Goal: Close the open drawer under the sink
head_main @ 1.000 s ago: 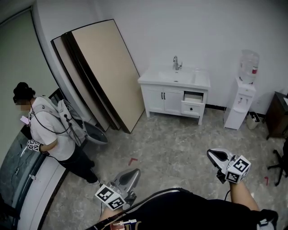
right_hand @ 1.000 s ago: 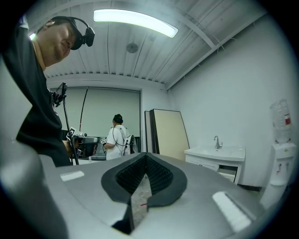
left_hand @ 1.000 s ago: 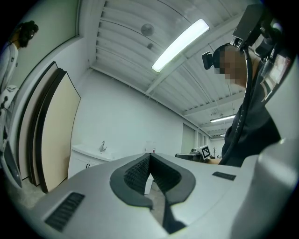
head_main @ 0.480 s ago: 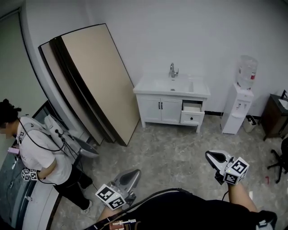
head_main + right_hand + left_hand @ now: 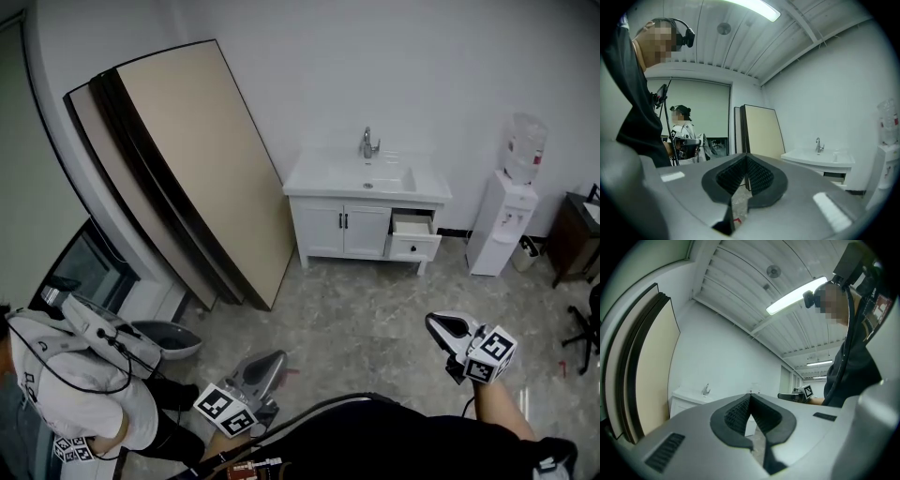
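The drawer (image 5: 414, 246) stands pulled out at the right side of the white vanity cabinet (image 5: 342, 231), under the sink (image 5: 370, 175) against the far wall and near a water dispenser (image 5: 507, 223). The left gripper (image 5: 273, 361) and right gripper (image 5: 439, 324) are well apart from it, each with jaws pressed together on nothing.

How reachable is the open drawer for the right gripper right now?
Probably not yet: the right gripper is well short of the open drawer across the floor, though nothing stands between them.
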The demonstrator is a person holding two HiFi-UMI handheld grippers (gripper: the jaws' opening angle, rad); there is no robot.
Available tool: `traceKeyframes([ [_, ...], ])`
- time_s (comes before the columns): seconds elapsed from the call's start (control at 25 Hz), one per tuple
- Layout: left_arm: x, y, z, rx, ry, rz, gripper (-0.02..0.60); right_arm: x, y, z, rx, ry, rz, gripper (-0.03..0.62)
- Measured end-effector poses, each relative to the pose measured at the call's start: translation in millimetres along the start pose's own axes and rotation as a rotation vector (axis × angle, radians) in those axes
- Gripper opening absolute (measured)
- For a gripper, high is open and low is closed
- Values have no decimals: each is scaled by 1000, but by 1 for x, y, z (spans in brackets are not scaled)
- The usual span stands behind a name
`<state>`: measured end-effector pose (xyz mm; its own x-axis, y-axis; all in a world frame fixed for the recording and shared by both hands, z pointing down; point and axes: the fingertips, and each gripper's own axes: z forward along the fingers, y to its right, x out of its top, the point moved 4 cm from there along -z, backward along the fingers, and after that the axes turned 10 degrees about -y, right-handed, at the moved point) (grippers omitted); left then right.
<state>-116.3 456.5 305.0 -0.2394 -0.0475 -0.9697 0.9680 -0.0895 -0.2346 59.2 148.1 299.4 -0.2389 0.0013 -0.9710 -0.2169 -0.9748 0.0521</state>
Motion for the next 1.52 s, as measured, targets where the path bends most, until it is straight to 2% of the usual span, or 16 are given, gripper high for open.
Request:
traceKeyframes([
  [0.2, 0, -32, 17, 15, 1, -16, 0, 4, 29, 37, 16, -3, 15, 0],
  [0.44, 4, -66, 62, 69, -15, -23, 0, 8, 86, 80, 84, 0, 10, 0],
  [0.64, 20, -85, 131, 110, 9, -20, 0, 21, 168, 101, 127, 7, -8, 0],
  [0.88, 51, -78, 227, 141, 18, -4, 0, 52, 274, 94, 153, 34, -37, 0],
  [1.2, 55, -102, 315, 110, -5, 14, 0, 40, 358, 109, 139, 27, -29, 0],
  [1.36, 62, -123, 335, 93, -8, 17, 0, 35, 379, 120, 120, 11, -15, 0],
  [1.52, 68, -162, 352, 55, 1, 6, 0, 42, 394, 145, 82, 2, -10, 0],
])
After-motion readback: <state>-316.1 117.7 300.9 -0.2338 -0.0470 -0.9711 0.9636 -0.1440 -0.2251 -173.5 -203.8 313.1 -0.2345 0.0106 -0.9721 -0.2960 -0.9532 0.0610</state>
